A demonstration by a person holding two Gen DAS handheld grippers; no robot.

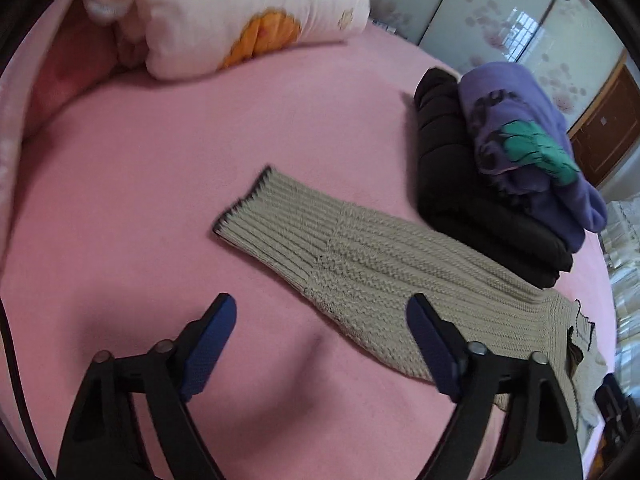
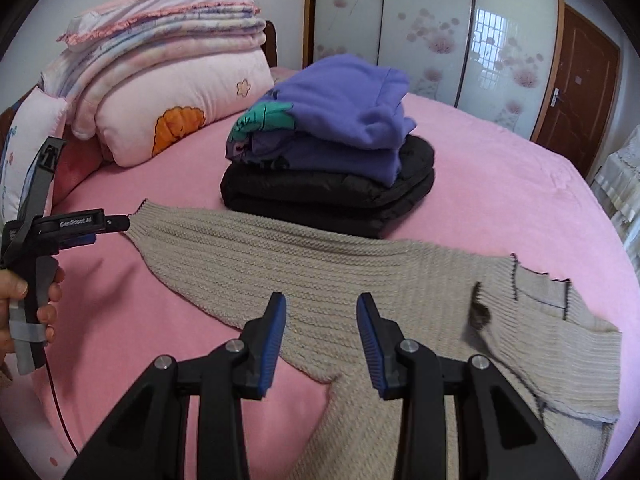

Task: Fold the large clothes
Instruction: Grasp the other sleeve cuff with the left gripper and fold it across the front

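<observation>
A beige knitted sweater [image 2: 320,264] lies spread on the pink bed, one sleeve stretched out to the left. In the left wrist view the sleeve [image 1: 360,264] runs from its ribbed cuff [image 1: 256,208] toward the lower right. My left gripper [image 1: 320,312] is open and empty, hovering over the sleeve's near edge. It also shows in the right wrist view [image 2: 120,222] at the cuff end. My right gripper [image 2: 322,304] is open and empty, just above the sweater near the armpit.
A folded purple garment [image 2: 340,120] lies on a folded black jacket [image 2: 332,196] behind the sweater. Stacked pink quilts and a pillow [image 2: 168,92] sit at the bed's back left. Wardrobe doors [image 2: 432,28] and a wooden door stand beyond.
</observation>
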